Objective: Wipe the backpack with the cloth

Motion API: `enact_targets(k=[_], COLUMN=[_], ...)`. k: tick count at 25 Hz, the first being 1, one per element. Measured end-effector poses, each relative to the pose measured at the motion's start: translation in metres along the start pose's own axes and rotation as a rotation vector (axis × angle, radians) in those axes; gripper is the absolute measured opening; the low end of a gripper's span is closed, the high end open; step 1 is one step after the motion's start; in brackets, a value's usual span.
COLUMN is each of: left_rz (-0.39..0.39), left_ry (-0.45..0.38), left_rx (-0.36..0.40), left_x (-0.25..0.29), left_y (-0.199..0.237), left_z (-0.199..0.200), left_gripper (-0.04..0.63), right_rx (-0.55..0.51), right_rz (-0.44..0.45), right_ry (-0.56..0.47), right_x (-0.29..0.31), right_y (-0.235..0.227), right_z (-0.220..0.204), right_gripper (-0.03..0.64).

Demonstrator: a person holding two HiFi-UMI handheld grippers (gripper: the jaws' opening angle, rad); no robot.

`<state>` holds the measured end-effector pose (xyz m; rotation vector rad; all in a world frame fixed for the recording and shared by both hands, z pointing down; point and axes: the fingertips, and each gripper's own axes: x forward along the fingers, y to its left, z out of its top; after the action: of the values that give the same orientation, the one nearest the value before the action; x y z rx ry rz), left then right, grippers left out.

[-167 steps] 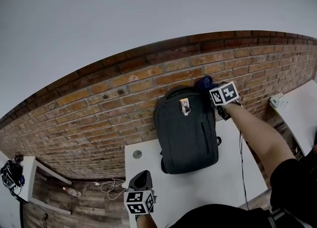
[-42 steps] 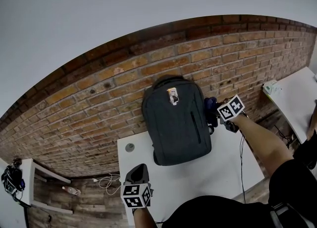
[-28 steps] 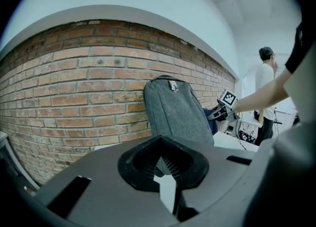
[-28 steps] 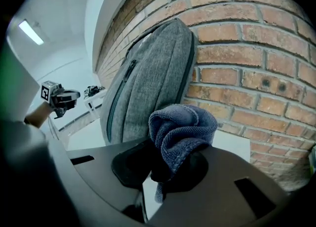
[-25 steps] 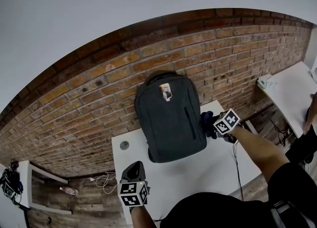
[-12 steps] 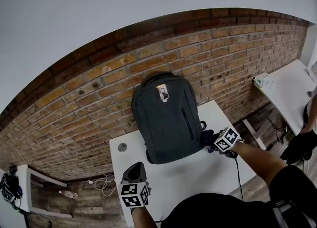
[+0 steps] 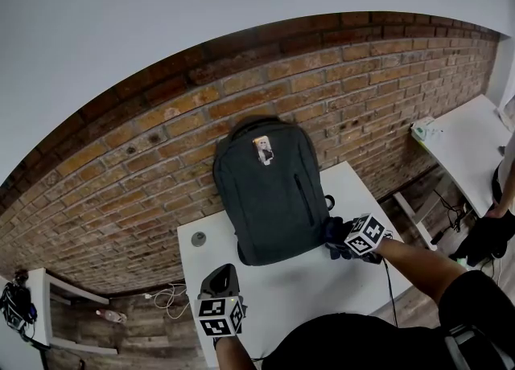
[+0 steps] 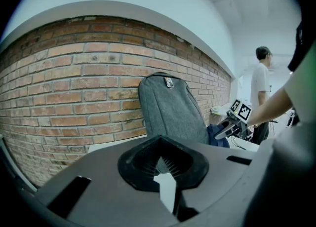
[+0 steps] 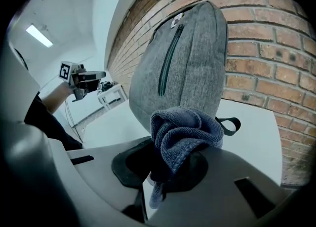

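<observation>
Two tools show. The right tool (image 7: 341, 241) grips the bunched blue cloth (image 7: 333, 232), which hides its jaw tips, at the lower right corner of the backpack (image 7: 269, 191). The left tool (image 7: 219, 281), closed and empty, hovers over the bare front of the surface (image 7: 306, 292).

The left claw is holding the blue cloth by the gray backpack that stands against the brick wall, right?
Not the left one. The right claw is holding the blue cloth by the gray backpack that stands against the brick wall. The right gripper view shows the cloth bunched between its jaws. The left claw holds nothing.
</observation>
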<state>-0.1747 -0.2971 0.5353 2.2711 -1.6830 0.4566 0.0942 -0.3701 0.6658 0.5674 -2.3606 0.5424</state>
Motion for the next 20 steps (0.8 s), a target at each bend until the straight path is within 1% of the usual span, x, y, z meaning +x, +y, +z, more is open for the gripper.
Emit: enact_targets(k=[5,8,12,16,20], left_rz=[0.001,0.005,0.010,0.022,0.025], left_ry=[0.008,0.007,-0.002,-0.016,-0.013], left_rx=[-0.001,-0.002,-0.019,-0.038,-0.038], left_x=[0.000,-0.001,-0.004,-0.008,-0.009], left_y=[0.001,0.001,0.003,0.009,0.009], left_z=[-0.003,-0.004,-0.003,-0.001,-0.002], left_gripper=[-0.011,-0.009,-0.009,-0.011,-0.009], right_rx=[0.025,-0.033,-0.090,-0.109,-0.122], right_rz=[-0.008,-0.049,-0.080,-0.093,-0.110], right_ry=[-0.117,-0.182,-0.234,-0.282,-0.324], right_x=[-0.014,-0.020,-0.029,-0.039,-0.048], right_y=[-0.003,-0.009,-0.014,-0.019,-0.025], right_z=[0.036,0.067,0.102,0.129,0.156], right_gripper=[0.037,0.037,0.037,0.037,0.037])
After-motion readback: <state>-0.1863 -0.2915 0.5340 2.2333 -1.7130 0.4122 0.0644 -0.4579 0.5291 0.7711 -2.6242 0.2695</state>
